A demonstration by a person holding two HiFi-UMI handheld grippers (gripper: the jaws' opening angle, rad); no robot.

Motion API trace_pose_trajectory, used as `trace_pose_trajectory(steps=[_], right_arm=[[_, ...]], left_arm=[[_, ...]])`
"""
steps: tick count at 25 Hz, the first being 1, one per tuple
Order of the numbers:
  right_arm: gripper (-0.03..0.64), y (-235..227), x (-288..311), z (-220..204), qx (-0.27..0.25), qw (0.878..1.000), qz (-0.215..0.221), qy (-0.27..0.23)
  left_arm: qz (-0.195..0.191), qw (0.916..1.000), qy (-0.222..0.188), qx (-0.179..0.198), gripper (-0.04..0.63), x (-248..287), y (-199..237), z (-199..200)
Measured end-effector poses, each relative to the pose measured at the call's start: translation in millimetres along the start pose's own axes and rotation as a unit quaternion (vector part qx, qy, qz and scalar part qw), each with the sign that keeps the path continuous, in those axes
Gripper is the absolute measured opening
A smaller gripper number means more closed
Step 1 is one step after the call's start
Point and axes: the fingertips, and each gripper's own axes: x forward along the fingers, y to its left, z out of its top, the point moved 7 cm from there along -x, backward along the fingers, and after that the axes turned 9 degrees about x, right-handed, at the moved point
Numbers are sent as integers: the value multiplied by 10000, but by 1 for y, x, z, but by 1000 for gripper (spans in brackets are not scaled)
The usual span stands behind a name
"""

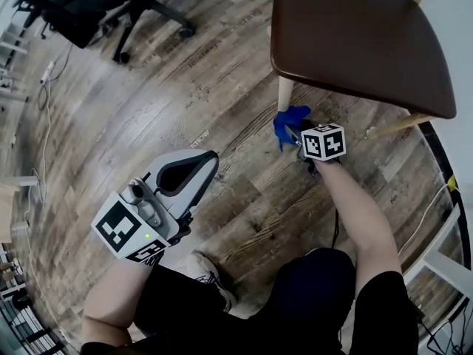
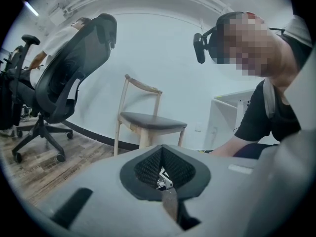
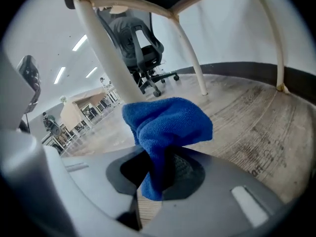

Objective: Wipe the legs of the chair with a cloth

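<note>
The chair has a dark brown seat (image 1: 355, 35) and pale wooden legs. Its near leg (image 1: 284, 93) runs down to the wood floor. My right gripper (image 1: 293, 133) is shut on a blue cloth (image 1: 288, 121) and holds it against the foot of that leg. In the right gripper view the cloth (image 3: 165, 122) bunches out of the right gripper (image 3: 158, 168) and touches the slanted leg (image 3: 103, 58). Other legs (image 3: 190, 53) stand behind. My left gripper (image 1: 205, 163) hangs low at the left, away from the chair. Seen in its own view, the left gripper (image 2: 166, 182) is shut with nothing in it.
Black office chairs (image 1: 140, 6) stand at the far left, and a cable (image 1: 46, 72) lies on the floor there. A white frame (image 1: 443, 246) is at the right. The person's shoe (image 1: 205, 268) is below. The left gripper view shows a second wooden chair (image 2: 148, 120).
</note>
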Motion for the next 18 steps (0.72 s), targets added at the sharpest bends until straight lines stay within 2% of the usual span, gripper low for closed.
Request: trace_pose_trajectory(steps=[5,10,14,18], right_arm=[[64,46,-44,36,-465,9961,338,-676],[64,87,-85,68,-772,9874,581,-1250],[64,117,-115,87,-873,9804,781,-1585],[64,150,-142,100,-1058,9728,1021,-1787]], left_arm=[[-235,9996,-92,85,0,16,-5,0],[-414,9989,-196,3,0,35,-4,-5],[-542,9980,-307,-144,0,48,-5,-6],[-636,9967,-494,-97,0,53,-8,3]])
